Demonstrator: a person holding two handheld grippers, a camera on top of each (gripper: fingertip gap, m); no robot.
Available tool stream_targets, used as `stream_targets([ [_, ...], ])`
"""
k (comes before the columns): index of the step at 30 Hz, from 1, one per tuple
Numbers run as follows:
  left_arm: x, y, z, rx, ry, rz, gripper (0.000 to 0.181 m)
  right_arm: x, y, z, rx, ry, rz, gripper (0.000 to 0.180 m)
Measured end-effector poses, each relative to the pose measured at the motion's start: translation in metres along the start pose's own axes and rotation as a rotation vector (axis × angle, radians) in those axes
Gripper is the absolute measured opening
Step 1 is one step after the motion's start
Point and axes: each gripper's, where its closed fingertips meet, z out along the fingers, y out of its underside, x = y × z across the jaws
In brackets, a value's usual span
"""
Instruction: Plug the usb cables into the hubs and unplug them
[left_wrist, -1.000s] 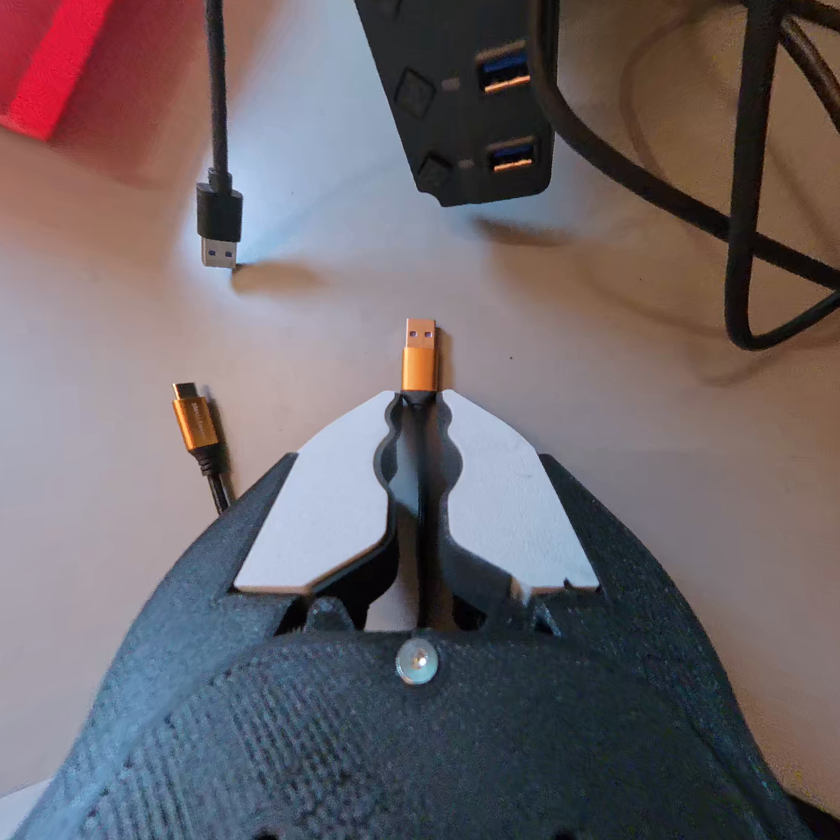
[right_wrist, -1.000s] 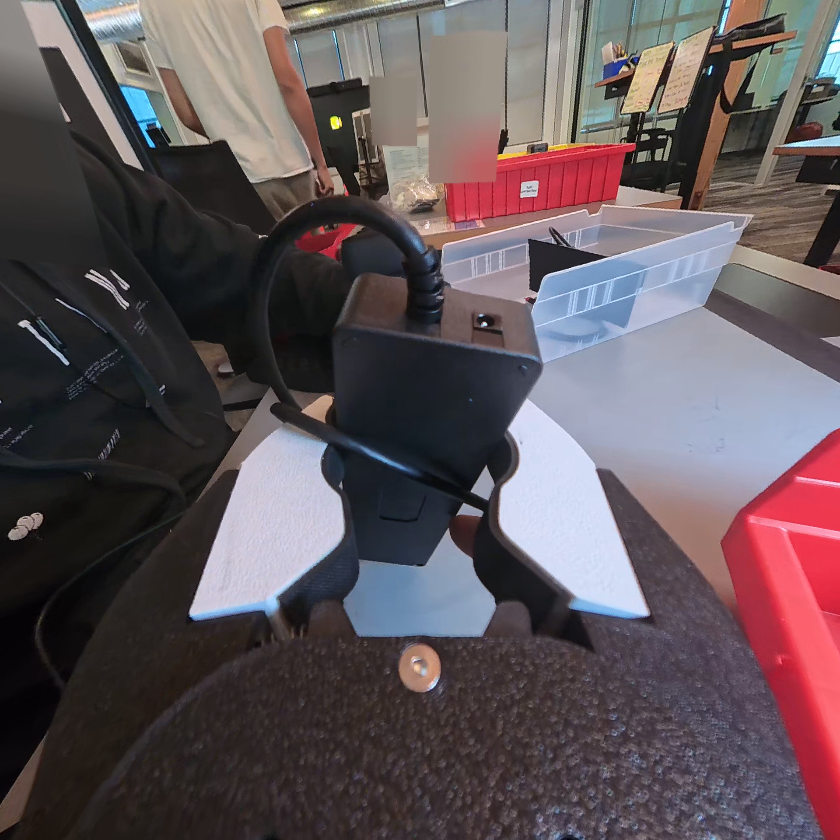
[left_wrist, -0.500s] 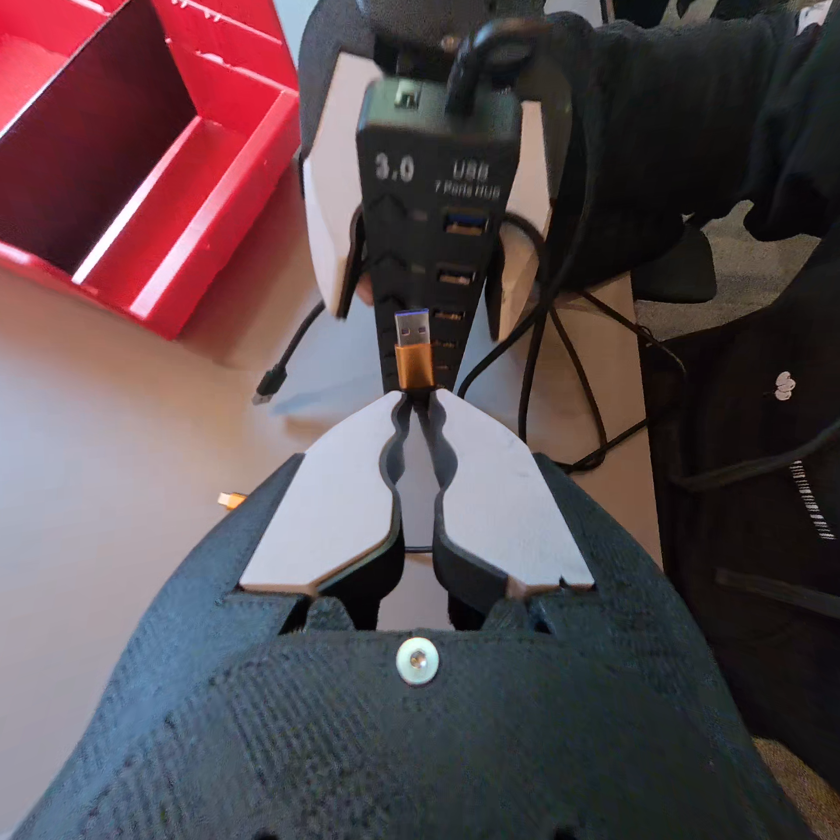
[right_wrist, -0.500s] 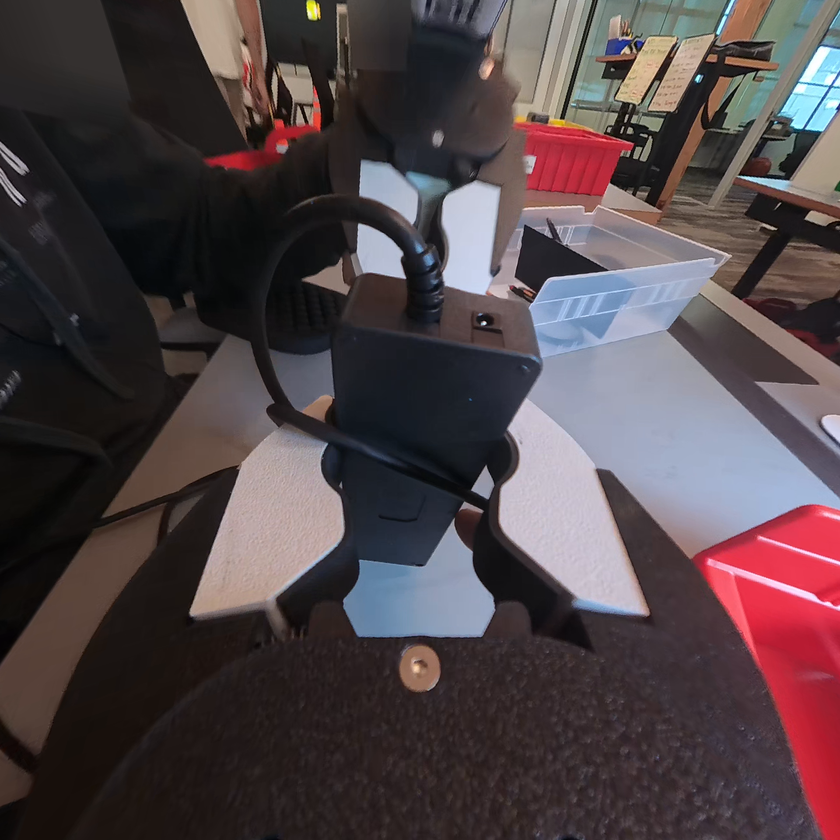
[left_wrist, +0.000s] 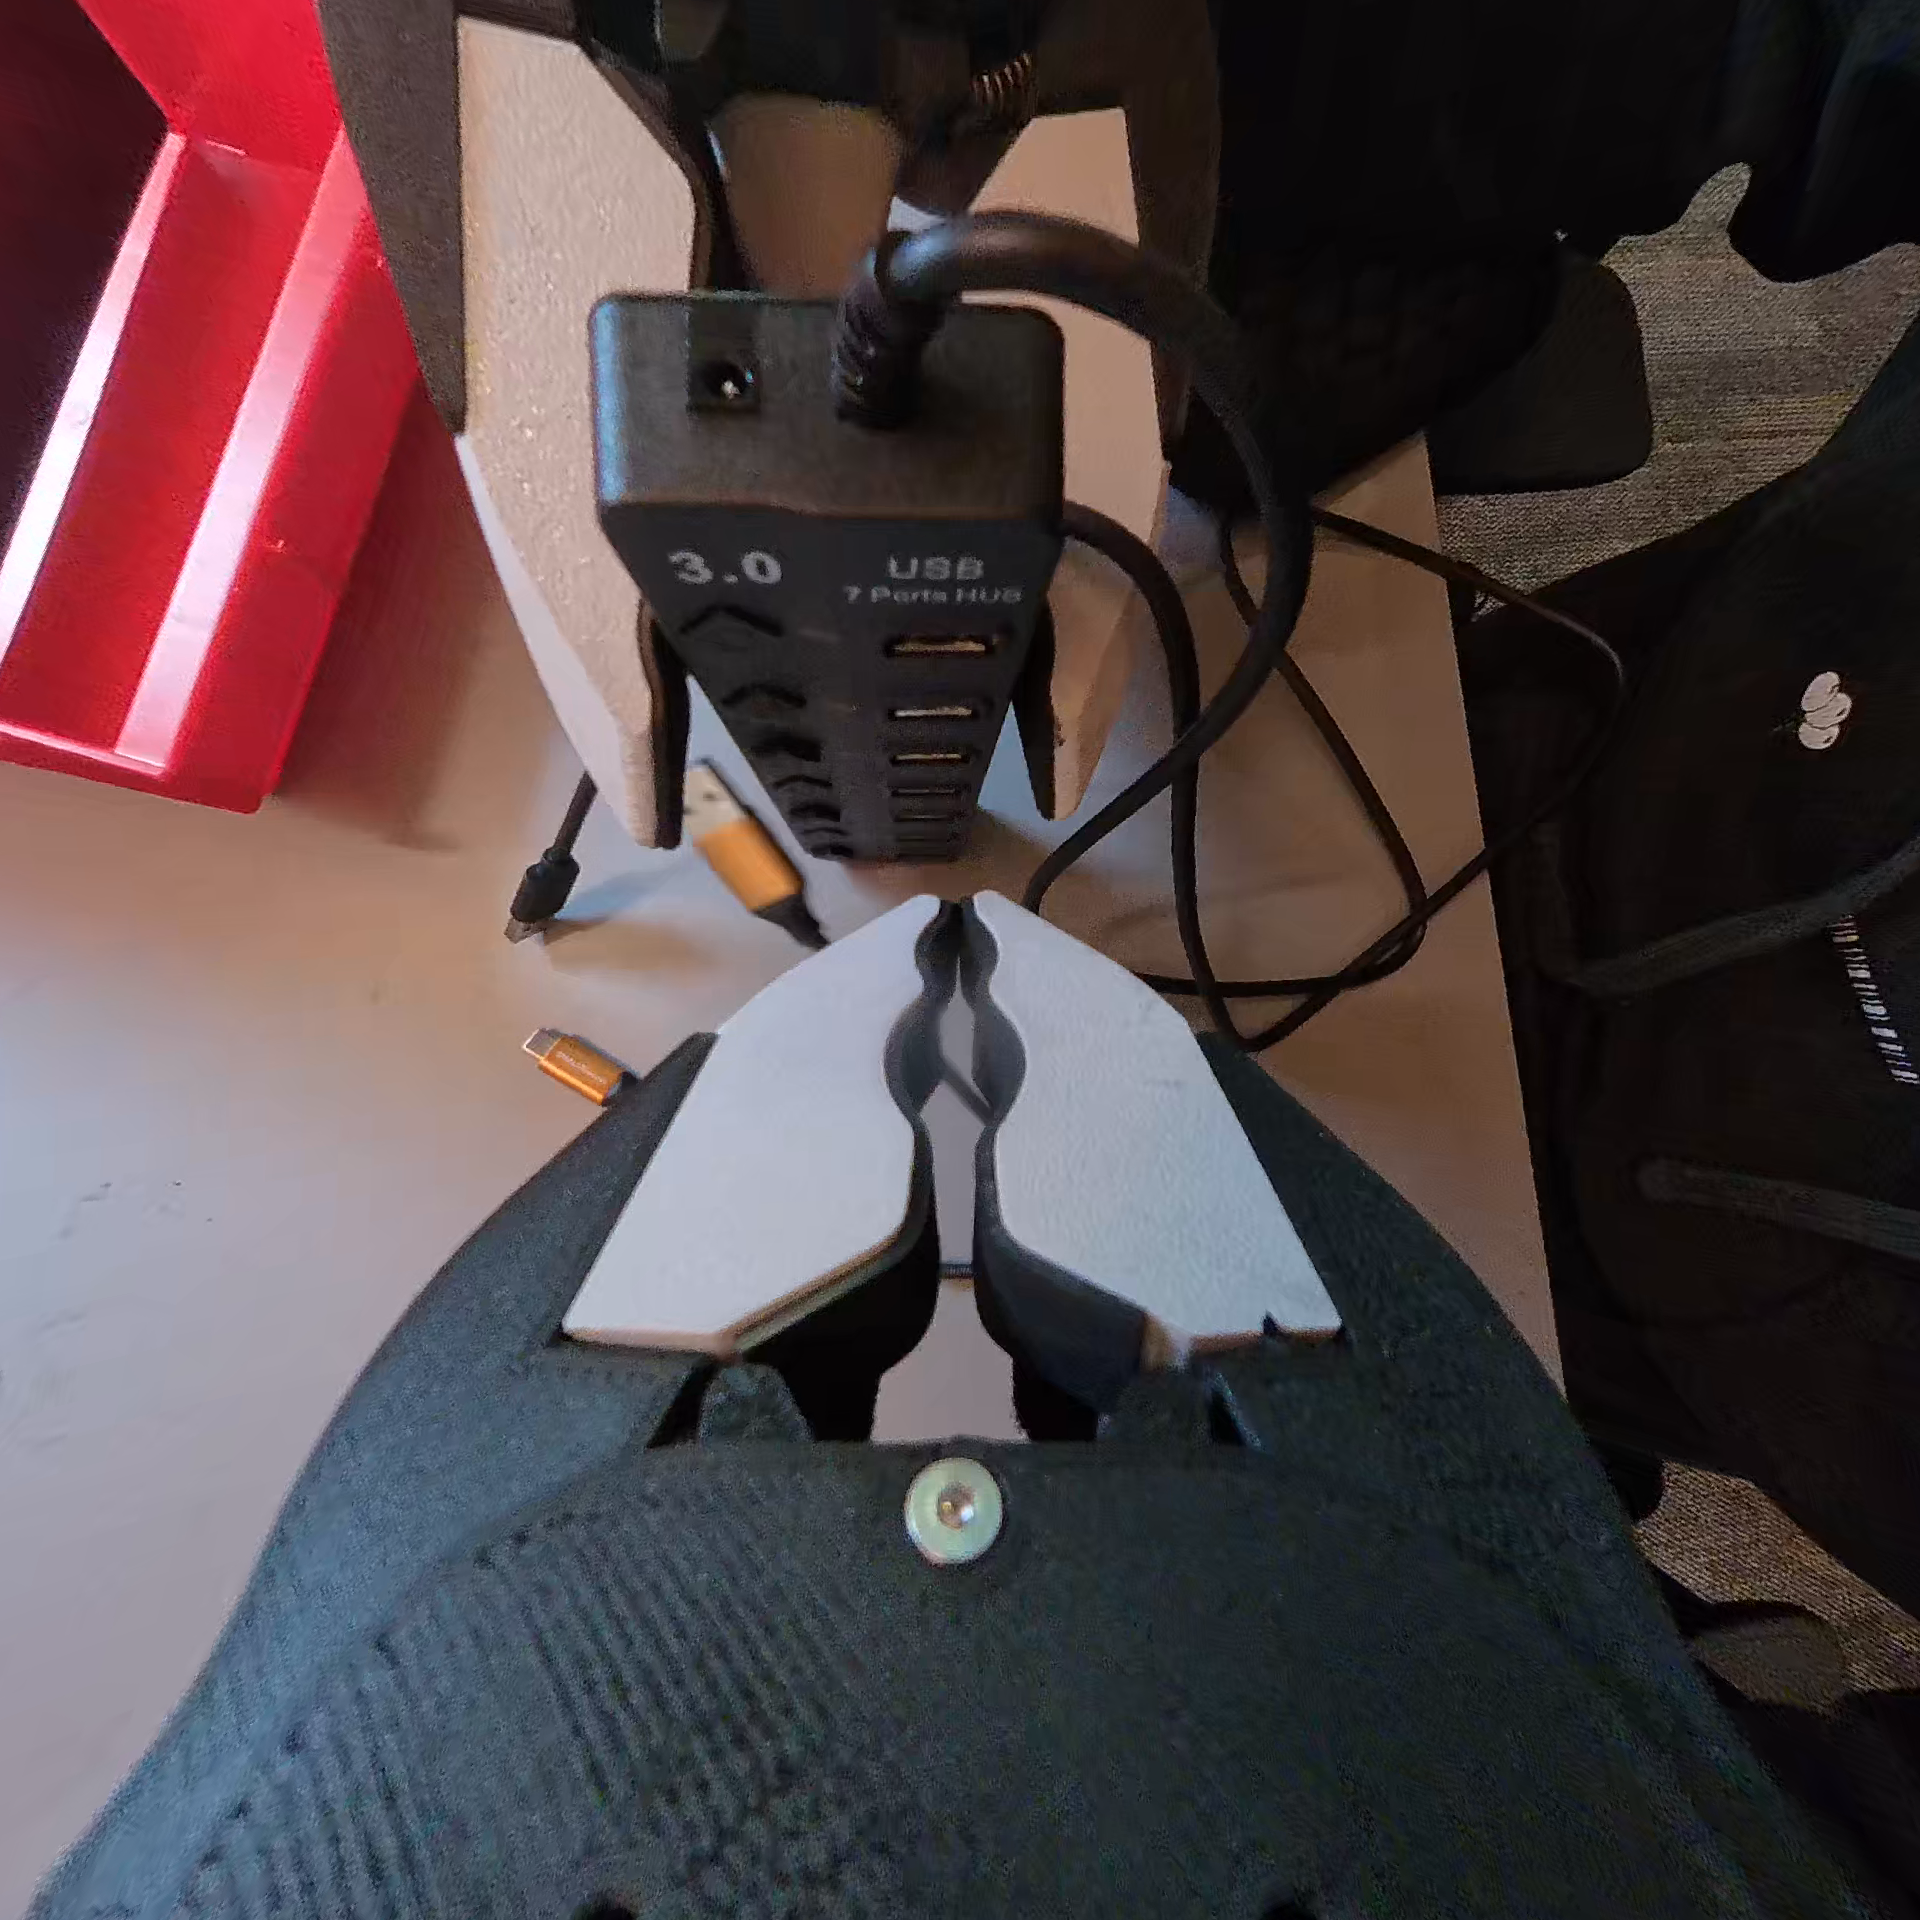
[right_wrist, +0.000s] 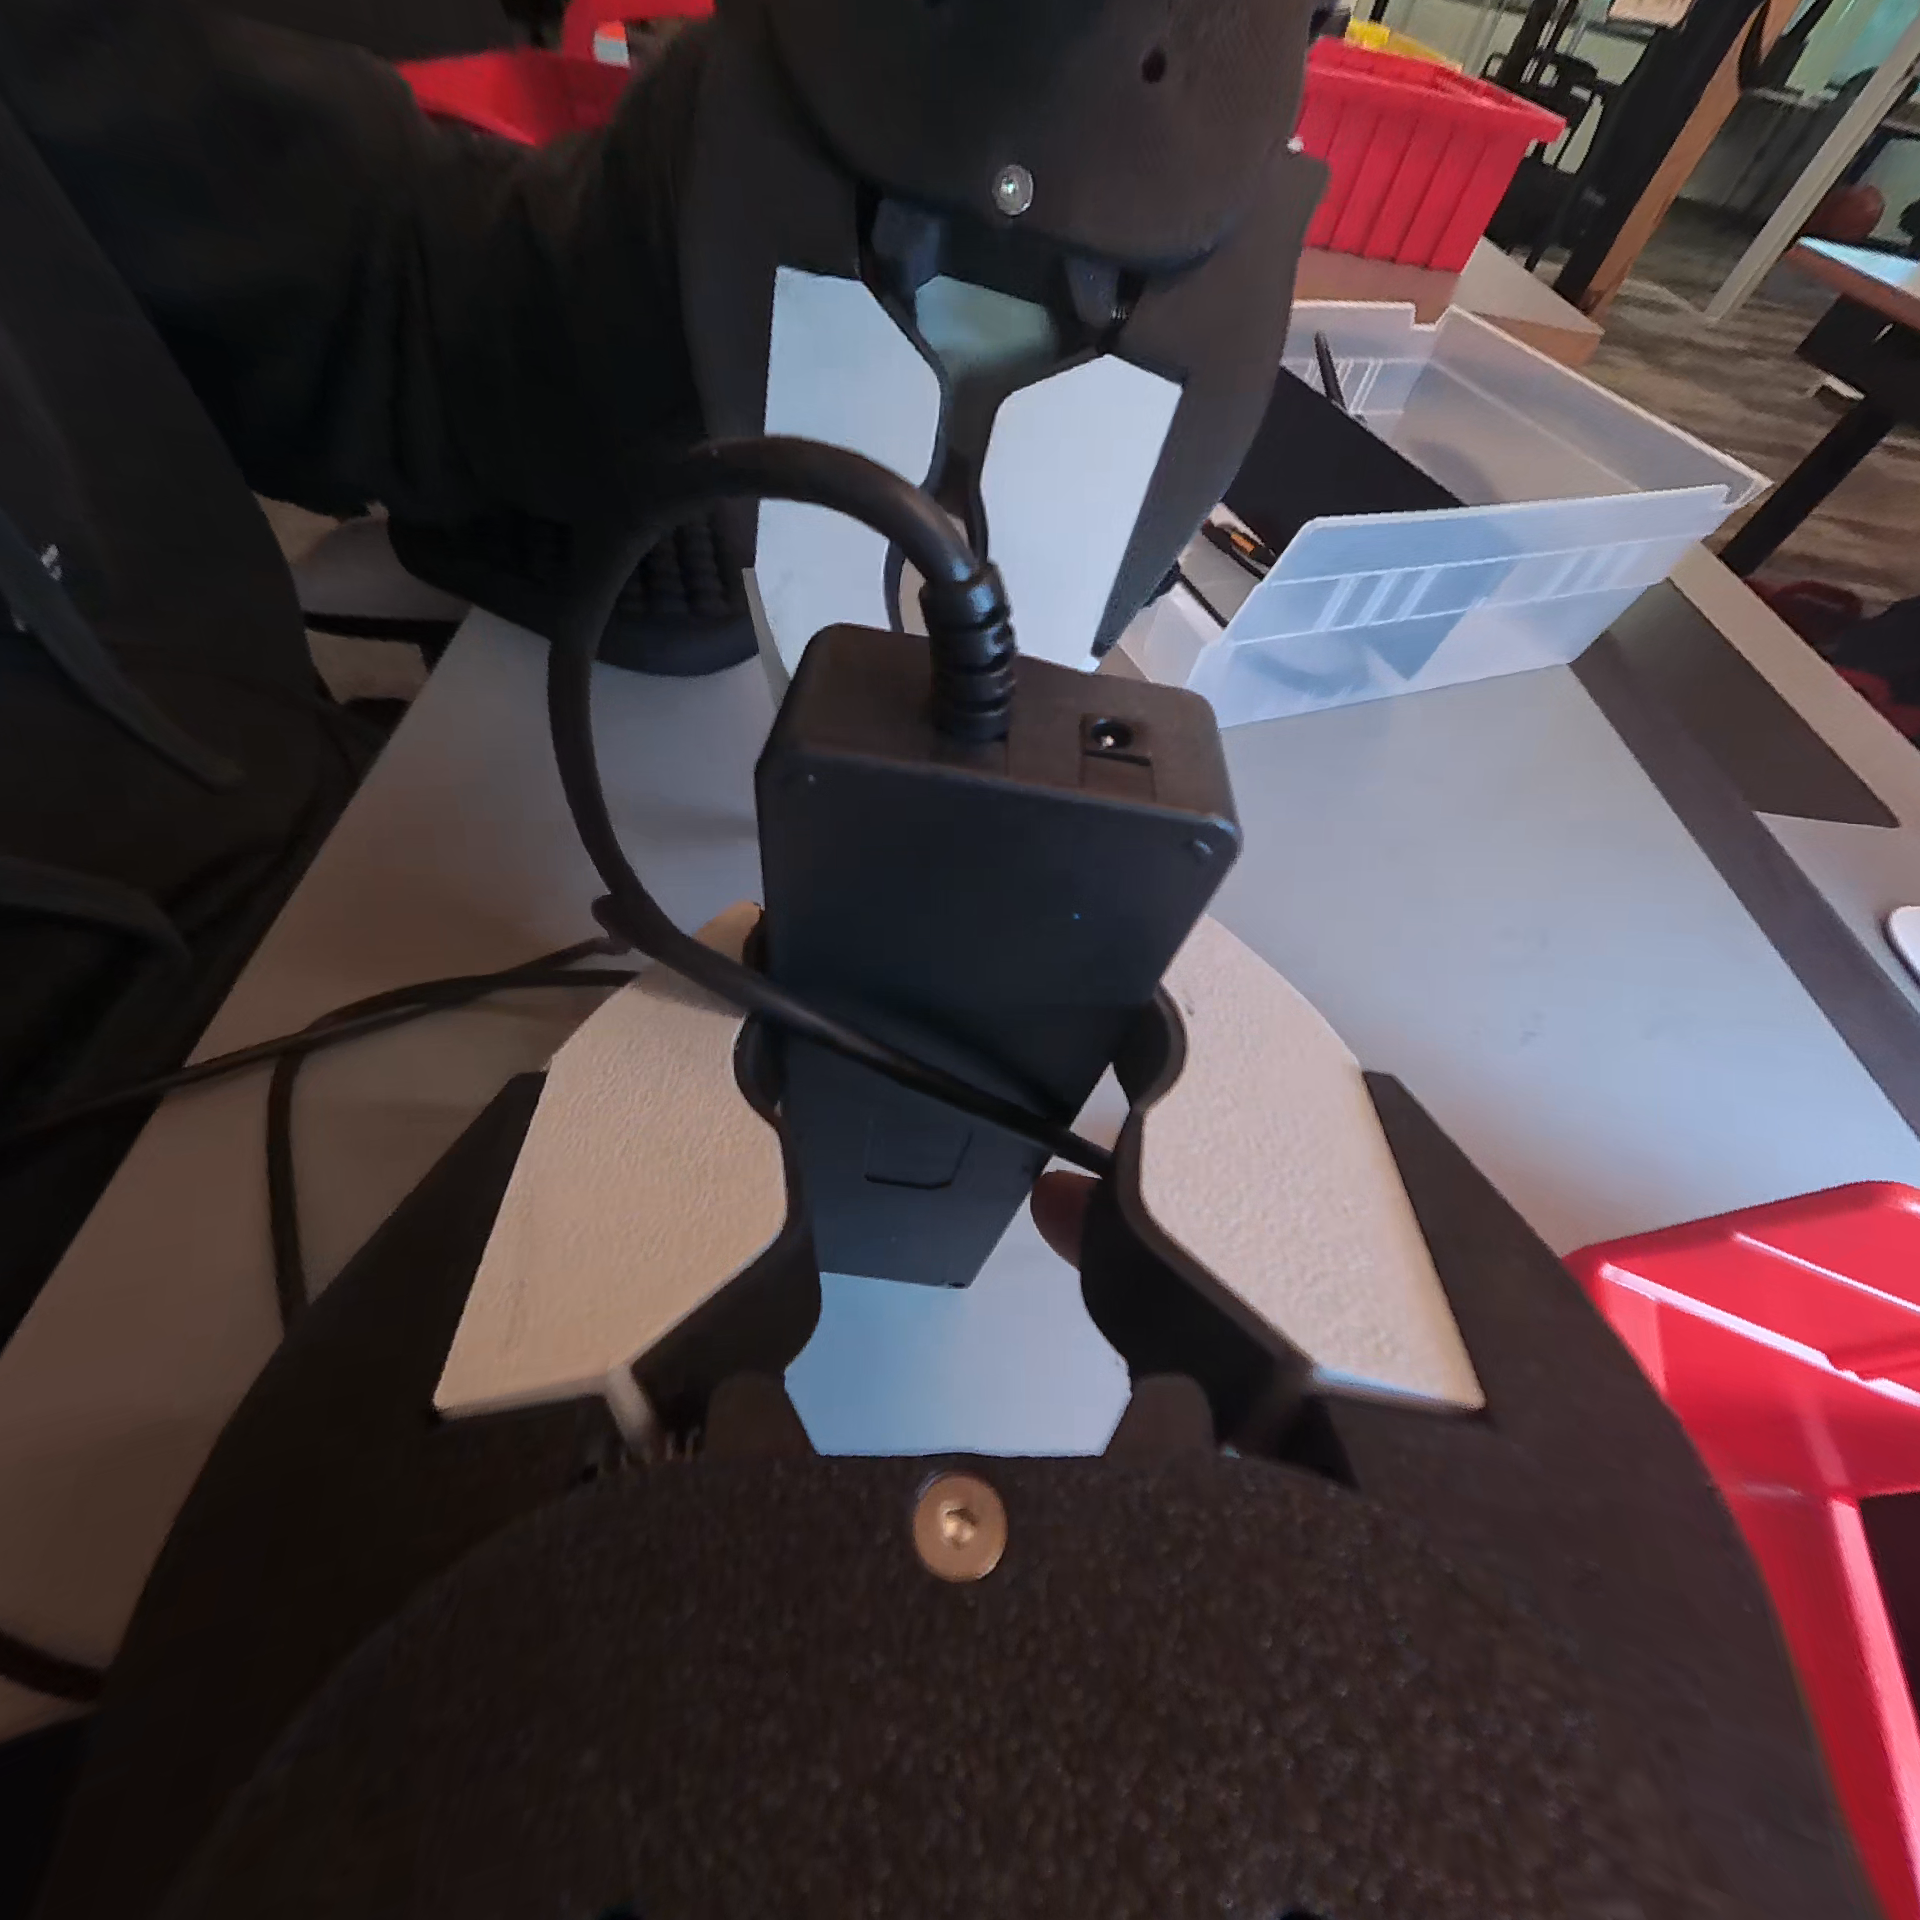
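With the right claw (right_wrist: 956, 1101) clamped on the upright black plastic seven-port hub (left_wrist: 831, 582) and the left claw (left_wrist: 958, 914) pinching only thin cable, its orange metal USB plug (left_wrist: 743, 847) dangling aside, regrip nearer the plug before aiming.

Your left gripper (left_wrist: 958, 906) has its fingers pinched nearly together, tips almost touching, nothing visible between the tips. It points straight at your right gripper (left_wrist: 847, 821), which faces it from just ahead, the two nose to nose. Your right gripper's fingers (right_wrist: 665, 1153) are spread partway and clamped on a black hub (right_wrist: 977, 935), held upright. Your left arm's dark sleeve (right_wrist: 436, 281) reaches in behind the left gripper.
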Motion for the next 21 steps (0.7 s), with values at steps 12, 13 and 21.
stream_targets([
  [12,-0.043,0.032,0.033,0.06,-0.09,-0.177,0.016,0.011,0.003,-0.017,-0.001,0.055,0.024,0.063],
  [13,-0.047,0.035,0.044,0.044,-0.115,-0.194,0.017,0.013,0.003,-0.02,0.002,0.061,0.03,0.063],
  [21,-0.061,0.039,0.089,0.011,-0.293,-0.236,0.021,0.027,0.008,-0.05,0.029,0.13,0.076,0.064],
])
